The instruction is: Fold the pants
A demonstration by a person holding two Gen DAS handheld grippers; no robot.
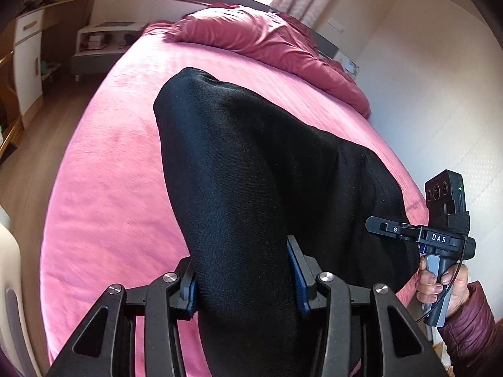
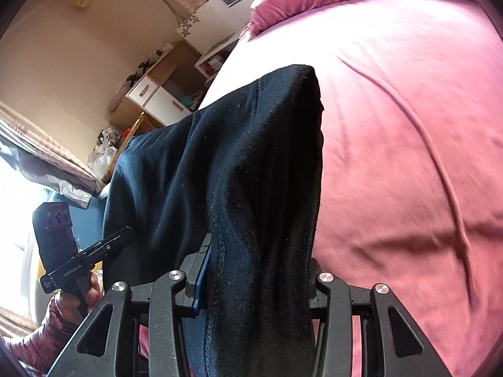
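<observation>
Black pants [image 1: 251,157] are lifted off the pink bed [image 1: 110,172], and both grippers hold them. My left gripper [image 1: 242,270] is shut on a thick bunch of the fabric, which fills the gap between its blue pads [image 1: 297,279]. In the right wrist view, my right gripper [image 2: 257,270] is shut on another bunch of the pants [image 2: 235,157]; its right finger is hidden behind the cloth. Each view shows the other hand-held gripper at the pants' far side: the right gripper [image 1: 377,226], and the left gripper [image 2: 119,238].
A crumpled pink duvet [image 1: 267,40] lies at the head of the bed. A low bedside shelf [image 1: 94,47] and a wooden cabinet [image 1: 28,56] stand to the left. A pale wall [image 1: 424,94] runs close along the bed's right side. A hand and a padded sleeve [image 1: 465,323] hold the right gripper.
</observation>
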